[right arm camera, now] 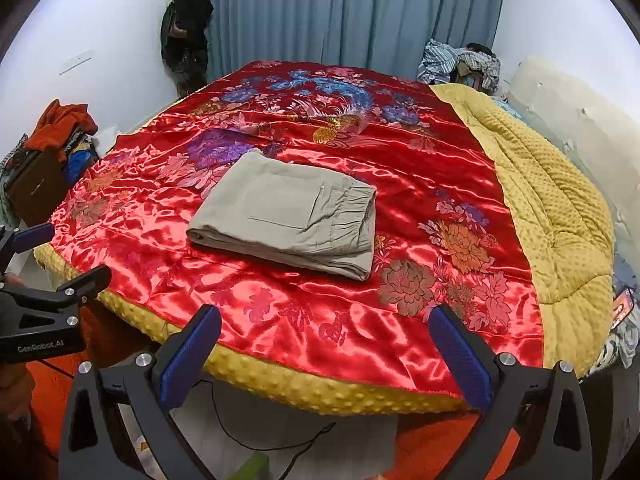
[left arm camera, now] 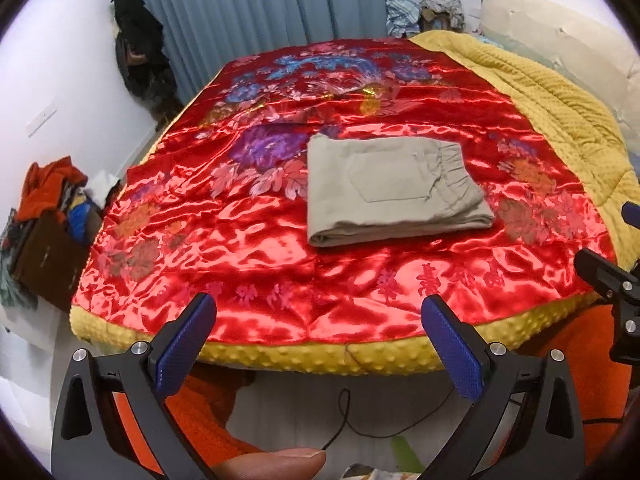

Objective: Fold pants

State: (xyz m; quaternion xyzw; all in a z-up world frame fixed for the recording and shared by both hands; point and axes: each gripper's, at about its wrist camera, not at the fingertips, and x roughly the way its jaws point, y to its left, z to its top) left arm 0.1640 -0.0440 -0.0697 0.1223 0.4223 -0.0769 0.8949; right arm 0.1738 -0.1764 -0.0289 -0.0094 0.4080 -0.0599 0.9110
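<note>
Grey-beige pants (left arm camera: 394,190) lie folded into a compact rectangle on the red satin quilt (left arm camera: 280,256), back pocket up and elastic waistband to the right. They also show in the right wrist view (right arm camera: 290,214). My left gripper (left arm camera: 320,312) is open and empty, held back over the bed's near edge, well short of the pants. My right gripper (right arm camera: 326,322) is open and empty, also at the near edge. Each gripper shows at the side of the other's view: the right gripper (left arm camera: 612,280), the left gripper (right arm camera: 44,276).
The quilt has a yellow dotted border (left arm camera: 320,356) and a yellow folded-back side (right arm camera: 552,208). Blue curtains (right arm camera: 352,16) hang behind. A box of clothes (left arm camera: 48,216) stands left of the bed. A clothes pile (right arm camera: 464,64) lies at the far right. A black cable (left arm camera: 360,424) runs on the floor.
</note>
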